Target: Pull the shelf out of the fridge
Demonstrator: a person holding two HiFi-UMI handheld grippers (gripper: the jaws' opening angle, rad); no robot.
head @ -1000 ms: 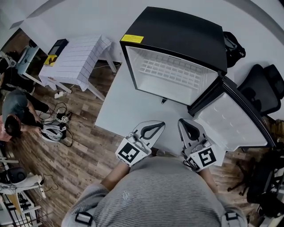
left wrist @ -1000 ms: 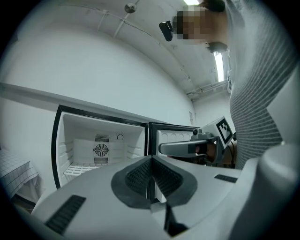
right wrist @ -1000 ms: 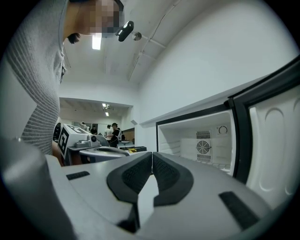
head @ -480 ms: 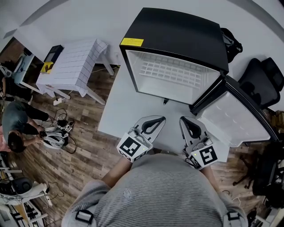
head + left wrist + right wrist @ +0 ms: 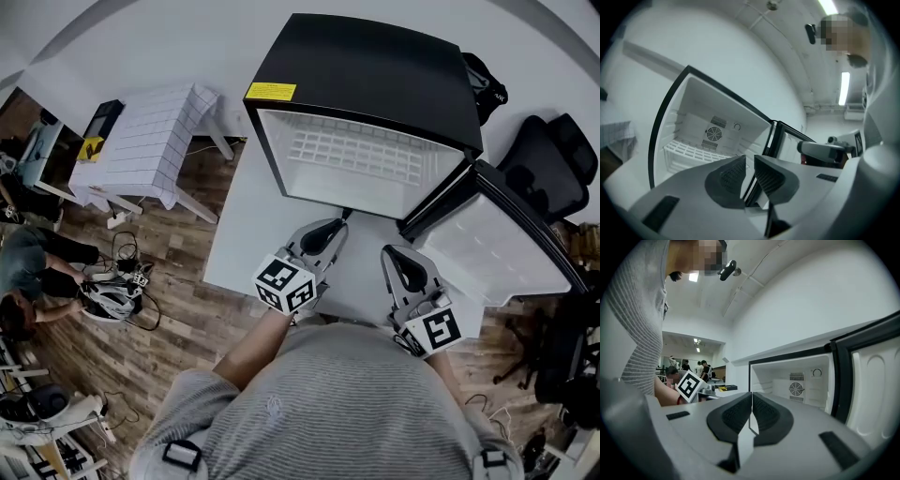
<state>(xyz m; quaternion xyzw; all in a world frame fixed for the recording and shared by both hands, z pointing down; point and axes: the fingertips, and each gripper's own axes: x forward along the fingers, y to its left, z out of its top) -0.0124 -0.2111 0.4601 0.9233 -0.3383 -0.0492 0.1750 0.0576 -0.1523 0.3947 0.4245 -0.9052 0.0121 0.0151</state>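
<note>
Worked at a white tabletop (image 5: 246, 246) above wood-plank flooring (image 5: 178, 337), against a plain white wall. Faced a black compact fridge (image 5: 375, 70) standing on that tabletop, with its door (image 5: 487, 248) swung wide to the right. Found the white wire-grid shelf (image 5: 352, 155) lying flat in the lower part of the white cabinet, pushed fully in and bare.

Held the left gripper (image 5: 325, 234) level just short of the fridge mouth, touching nothing, with jaws only narrowly parted and just then opening. Held the right gripper (image 5: 401, 261) a little further back beside it, with jaws pressed together on nothing.

Judged the step in hand to be the reach toward the shelf's front edge. Needed a wider gap between the left jaws before arrival, enough to straddle the front wire. Best approached level and square, near the middle of that edge, since a grip off to one side would likely skew the shelf against the cabinet walls. Called for a firm close on the wire, then a straight, even pull outward without lifting. Worth bringing the right gripper under or onto the front edge too, as the freed shelf would probably tip. Also worth staying clear of the door's inner edge.
</note>
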